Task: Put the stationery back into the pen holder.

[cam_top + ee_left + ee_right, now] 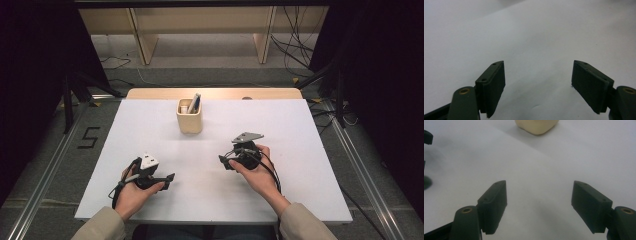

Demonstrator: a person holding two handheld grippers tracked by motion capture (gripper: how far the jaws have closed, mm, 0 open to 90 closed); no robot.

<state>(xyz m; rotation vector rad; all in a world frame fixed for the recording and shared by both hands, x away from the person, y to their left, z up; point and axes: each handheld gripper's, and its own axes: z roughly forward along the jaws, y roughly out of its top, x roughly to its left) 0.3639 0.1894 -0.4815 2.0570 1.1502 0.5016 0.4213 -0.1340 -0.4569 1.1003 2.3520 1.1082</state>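
A cream holder (190, 121) stands at the back middle of the white table (300, 150), with a white item and a dark pen-like item (194, 103) sticking out of it. My left gripper (169, 181) is held low at the front left, jaws pointing right. It is open over bare table (537, 65). My right gripper (223, 162) is at the front right, jaws pointing left. It is open too (539, 185), with nothing between the jaws. The holder's base (536, 126) sits ahead of it, well apart.
A wooden strip (215, 93) runs along the table's far edge. Beyond it are shelf legs (145, 45) and loose cables (295, 50) on the floor. Metal rails (50, 165) flank the table. Part of the left gripper (427, 137) shows at the left edge.
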